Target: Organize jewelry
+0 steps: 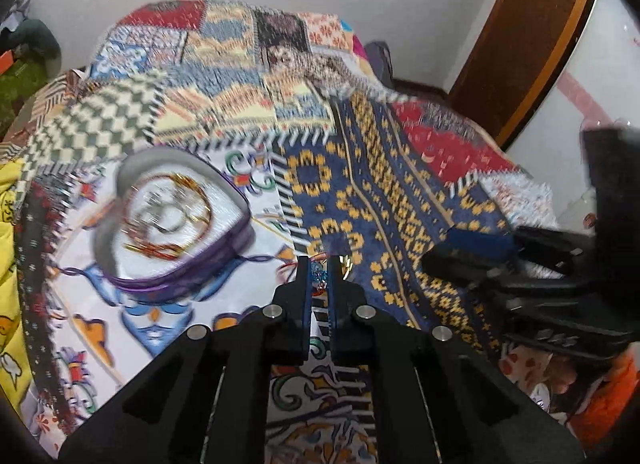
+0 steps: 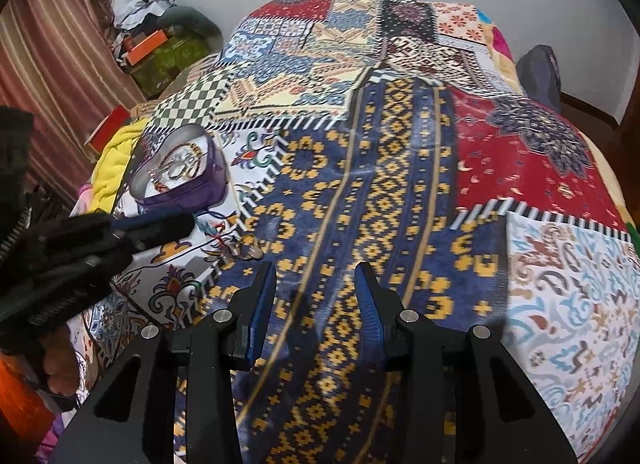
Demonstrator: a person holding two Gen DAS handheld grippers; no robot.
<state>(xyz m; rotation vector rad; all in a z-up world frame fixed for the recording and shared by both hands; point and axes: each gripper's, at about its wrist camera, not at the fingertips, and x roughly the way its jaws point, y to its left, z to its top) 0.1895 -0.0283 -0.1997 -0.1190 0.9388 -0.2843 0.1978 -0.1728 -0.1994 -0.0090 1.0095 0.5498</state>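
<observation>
A heart-shaped purple jewelry box lies open on the patchwork quilt, holding gold and red bangles and rings. My left gripper is shut on a blue beaded piece of jewelry, just right of the box and a little above the quilt. In the right wrist view the same box sits at the left, the left gripper beside it with the jewelry dangling. More small jewelry lies below it. My right gripper is open and empty over the blue-and-yellow patch.
The quilt covers a bed against a white wall. A yellow cloth and a red box lie at the left edge. Clutter with an orange box stands by the striped curtain. A wooden frame rises on the right.
</observation>
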